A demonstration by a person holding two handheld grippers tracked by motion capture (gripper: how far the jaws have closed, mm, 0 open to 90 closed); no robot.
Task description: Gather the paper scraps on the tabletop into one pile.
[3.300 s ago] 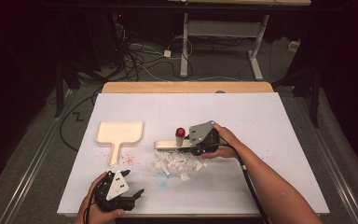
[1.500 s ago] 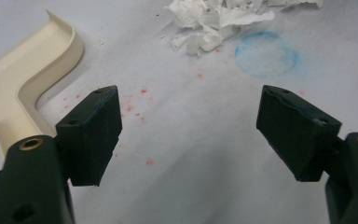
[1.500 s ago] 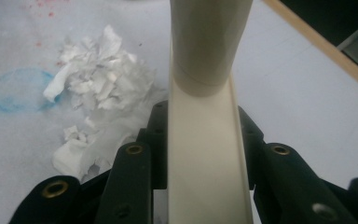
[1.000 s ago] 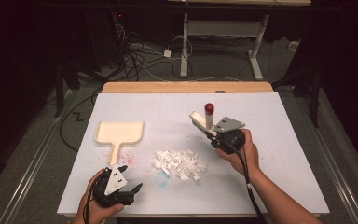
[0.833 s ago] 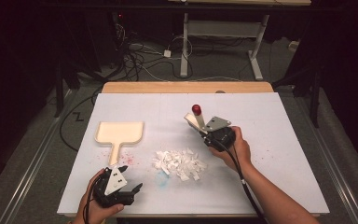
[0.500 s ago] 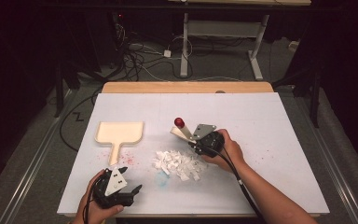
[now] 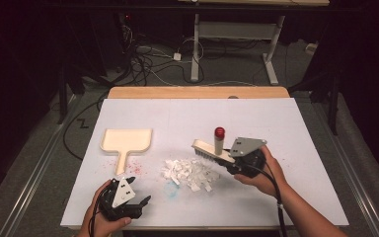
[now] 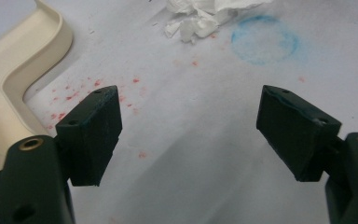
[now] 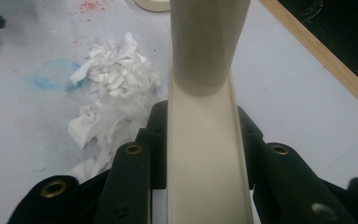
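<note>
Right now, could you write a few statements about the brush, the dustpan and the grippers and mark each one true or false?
1. The right gripper is shut on the brush. True.
2. The left gripper holds the dustpan. False: its jaws are open with nothing between them.
3. The paper scraps lie inside the dustpan. False: they lie on the table, to its right.
4. The brush has a red-tipped handle. True.

1. No words, labels, brands or numbers can be read in any view.
2. The only sign-like mark is a smudged blue ring (image 8: 265,39) on the desk (image 7: 296,123), carrying no lettering.
</note>
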